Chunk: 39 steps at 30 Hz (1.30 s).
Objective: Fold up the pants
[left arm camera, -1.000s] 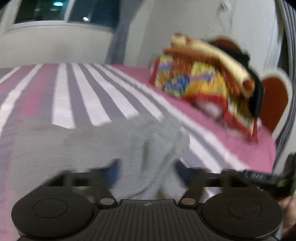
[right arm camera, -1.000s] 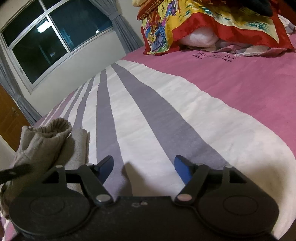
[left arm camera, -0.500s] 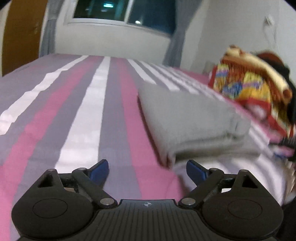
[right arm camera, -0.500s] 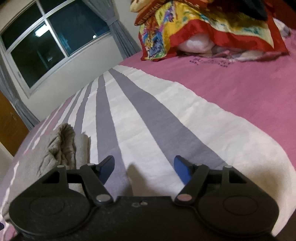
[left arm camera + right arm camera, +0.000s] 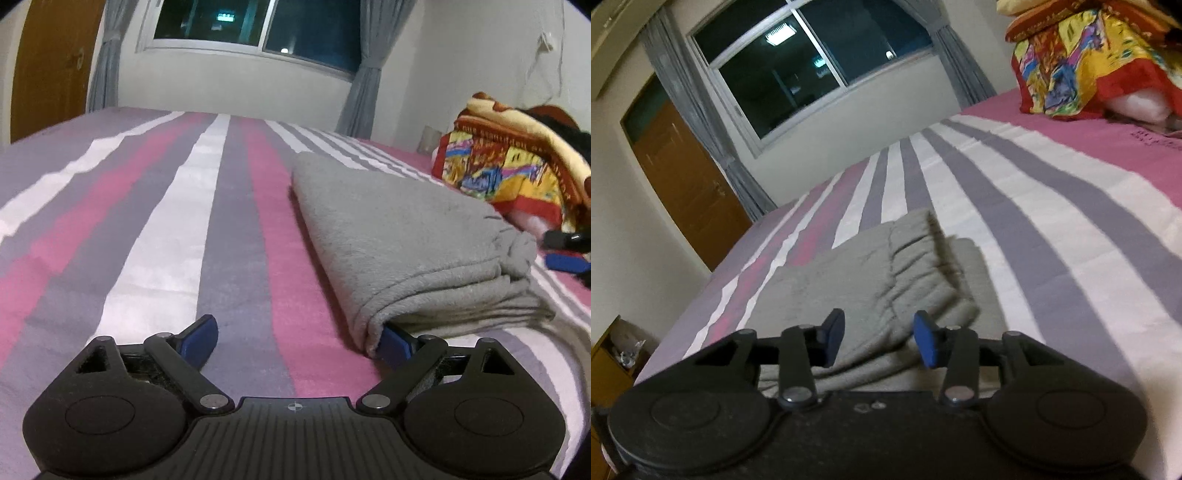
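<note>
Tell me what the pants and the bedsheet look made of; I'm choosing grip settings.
Pants: likely fleece or sweatshirt knit, matte and fuzzy, with thick soft folds and a gathered waistband. Bedsheet: seemingly thin woven cotton or blend, smooth, matte, lying flat, with printed pink, grey and white stripes.

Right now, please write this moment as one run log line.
pants: folded, on bed | left gripper: open, one finger under fold | right gripper: closing around waistband

Home bedroom (striped bed (image 5: 221, 229), curtains (image 5: 360, 92))
</note>
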Each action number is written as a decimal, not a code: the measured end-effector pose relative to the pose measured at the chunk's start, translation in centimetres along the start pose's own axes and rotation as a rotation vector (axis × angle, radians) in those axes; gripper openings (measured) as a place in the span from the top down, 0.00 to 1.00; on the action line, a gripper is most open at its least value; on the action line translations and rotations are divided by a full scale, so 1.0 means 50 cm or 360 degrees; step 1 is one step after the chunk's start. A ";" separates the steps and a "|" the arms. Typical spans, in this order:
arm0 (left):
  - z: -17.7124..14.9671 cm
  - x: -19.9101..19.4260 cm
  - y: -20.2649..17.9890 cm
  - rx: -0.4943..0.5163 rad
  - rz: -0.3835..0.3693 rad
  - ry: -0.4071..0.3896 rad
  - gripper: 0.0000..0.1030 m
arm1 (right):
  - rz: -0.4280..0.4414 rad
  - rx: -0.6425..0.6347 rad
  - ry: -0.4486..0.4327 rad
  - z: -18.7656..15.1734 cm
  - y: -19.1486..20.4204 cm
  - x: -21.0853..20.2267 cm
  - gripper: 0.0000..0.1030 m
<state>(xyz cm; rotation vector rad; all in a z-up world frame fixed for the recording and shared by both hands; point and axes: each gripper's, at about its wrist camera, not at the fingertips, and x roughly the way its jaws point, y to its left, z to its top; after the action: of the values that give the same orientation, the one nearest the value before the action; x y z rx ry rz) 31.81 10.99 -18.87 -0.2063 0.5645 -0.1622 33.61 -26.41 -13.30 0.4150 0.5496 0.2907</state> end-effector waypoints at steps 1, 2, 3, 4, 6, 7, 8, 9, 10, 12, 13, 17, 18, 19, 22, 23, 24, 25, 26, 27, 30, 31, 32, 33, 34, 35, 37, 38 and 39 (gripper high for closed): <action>-0.001 0.002 0.002 -0.0009 -0.0007 -0.0002 0.12 | -0.0008 0.0002 0.0033 0.004 0.001 0.019 0.60; -0.002 0.003 0.003 -0.0014 -0.0012 -0.0004 0.12 | -0.0039 0.0000 0.0063 0.007 0.001 0.035 0.61; -0.004 0.004 0.005 -0.0021 -0.0017 -0.0008 0.12 | -0.0111 0.0003 0.0094 0.008 0.003 0.051 0.61; -0.005 0.004 0.007 -0.0028 -0.0021 -0.0014 0.12 | -0.0159 0.0030 0.0118 0.012 0.002 0.063 0.62; -0.007 0.006 0.008 -0.0037 -0.0024 -0.0023 0.12 | -0.0163 0.0087 0.0121 0.017 -0.006 0.077 0.60; -0.007 0.006 0.008 -0.0038 -0.0027 -0.0027 0.12 | -0.0182 0.0114 0.0137 0.021 -0.010 0.085 0.62; -0.007 0.007 0.008 -0.0039 -0.0029 -0.0029 0.11 | -0.0193 0.0168 0.0155 0.027 -0.017 0.088 0.62; -0.007 0.008 0.009 -0.0041 -0.0030 -0.0029 0.11 | -0.0175 0.0211 0.0147 0.031 -0.019 0.086 0.61; -0.008 0.009 0.009 -0.0042 -0.0030 -0.0031 0.11 | -0.0163 0.0217 0.0135 0.025 -0.017 0.081 0.61; -0.009 0.006 0.005 -0.0046 -0.0023 -0.0050 0.12 | -0.0167 0.0205 0.0184 0.033 -0.018 0.095 0.66; -0.008 -0.002 0.002 -0.0054 -0.0018 -0.0091 0.12 | -0.0142 0.0206 0.0183 0.040 -0.017 0.093 0.72; -0.009 -0.015 -0.008 -0.0029 0.0028 -0.0155 0.12 | 0.0058 0.0234 -0.0011 0.045 -0.015 0.026 0.74; -0.009 -0.008 -0.007 -0.0038 0.0028 -0.0124 0.12 | -0.0002 0.0231 0.0046 0.036 -0.025 0.033 0.74; -0.010 0.000 -0.004 -0.0052 0.0019 -0.0090 0.12 | -0.0071 0.0244 0.0141 0.022 -0.038 0.046 0.72; -0.010 0.002 0.000 -0.0066 0.0012 -0.0080 0.12 | -0.0022 0.0320 0.0115 -0.012 -0.061 0.020 0.62; -0.010 0.002 0.002 -0.0071 0.0008 -0.0081 0.12 | -0.0023 0.0324 0.0083 -0.021 -0.062 0.007 0.41; -0.011 0.004 0.002 -0.0074 0.0005 -0.0081 0.11 | -0.0042 0.0342 0.0060 -0.029 -0.064 0.001 0.28; -0.011 0.005 0.003 -0.0074 0.0003 -0.0080 0.11 | -0.0039 0.0386 0.0060 -0.033 -0.070 0.005 0.23; -0.013 0.006 0.002 -0.0074 0.0003 -0.0080 0.11 | 0.0002 0.0448 0.0080 -0.033 -0.079 0.013 0.28; -0.014 0.006 0.002 -0.0073 0.0003 -0.0082 0.11 | 0.0050 0.0508 0.0098 -0.030 -0.088 0.022 0.28; -0.013 0.004 -0.003 -0.0053 0.0016 -0.0100 0.11 | 0.0049 0.0520 0.0162 -0.012 -0.092 0.070 0.29; -0.012 0.003 -0.006 -0.0042 0.0024 -0.0107 0.11 | 0.0003 0.0525 0.0188 -0.005 -0.093 0.089 0.33; -0.012 0.003 -0.007 -0.0037 0.0029 -0.0107 0.11 | -0.0045 0.0551 0.0199 0.003 -0.094 0.102 0.38; -0.011 0.005 -0.002 -0.0066 0.0018 -0.0098 0.11 | -0.0075 0.0581 0.0210 0.014 -0.094 0.109 0.44; -0.011 0.008 0.010 -0.0131 -0.0012 -0.0087 0.11 | -0.0063 0.0597 0.0241 0.024 -0.090 0.115 0.60; -0.012 0.007 0.017 -0.0176 -0.0032 -0.0087 0.11 | -0.0048 0.0578 0.0245 0.031 -0.078 0.109 0.63; -0.013 0.008 0.021 -0.0202 -0.0039 -0.0090 0.11 | 0.0025 0.0402 0.0117 0.045 -0.033 0.059 0.65; -0.014 0.010 0.021 -0.0199 -0.0038 -0.0089 0.11 | 0.0055 0.0321 0.0052 0.048 -0.011 0.032 0.65; -0.015 0.011 0.022 -0.0202 -0.0042 -0.0089 0.11 | 0.0066 0.0251 0.0000 0.045 0.005 0.010 0.65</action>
<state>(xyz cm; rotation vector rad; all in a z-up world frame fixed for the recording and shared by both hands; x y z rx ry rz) 31.97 11.84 -20.01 -0.3406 0.5171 -0.1456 35.23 -26.67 -11.65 0.5796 0.5662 0.2883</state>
